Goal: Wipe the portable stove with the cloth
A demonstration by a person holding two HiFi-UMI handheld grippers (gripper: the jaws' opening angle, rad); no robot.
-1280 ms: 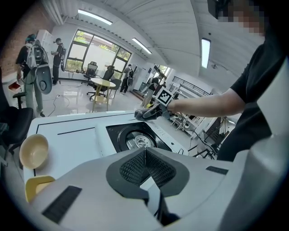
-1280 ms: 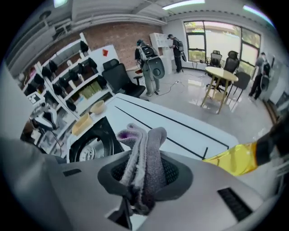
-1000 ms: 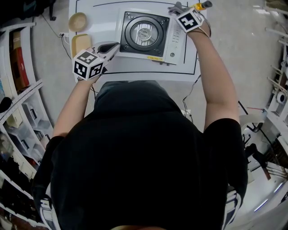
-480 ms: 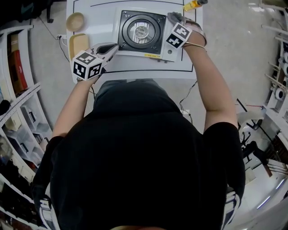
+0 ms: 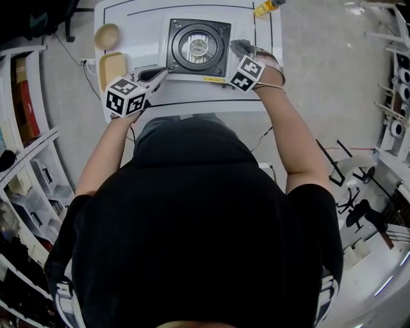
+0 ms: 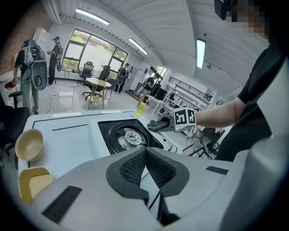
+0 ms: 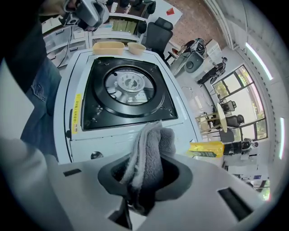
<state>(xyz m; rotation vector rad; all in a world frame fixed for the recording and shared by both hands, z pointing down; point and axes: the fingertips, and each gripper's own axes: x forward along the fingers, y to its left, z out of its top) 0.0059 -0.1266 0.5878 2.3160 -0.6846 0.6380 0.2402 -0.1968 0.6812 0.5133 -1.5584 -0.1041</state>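
Observation:
The portable stove has a white body, a black top and a round burner, and it stands on the white table. My right gripper is shut on a folded grey cloth over the stove's white control strip at its right side. In the right gripper view the cloth sticks out of the jaws above the strip, next to the knob. My left gripper is shut and holds nothing, its tip by the stove's near left corner. The left gripper view shows the stove ahead of it.
A wooden bowl and a yellow tray lie left of the stove. A yellow bottle lies at the table's far right corner. Shelves stand left of the person, and cables run on the floor.
My right gripper has carried the cloth from the stove's far right corner along the control strip toward the near edge, rolling as it went. The left gripper has hardly shifted.

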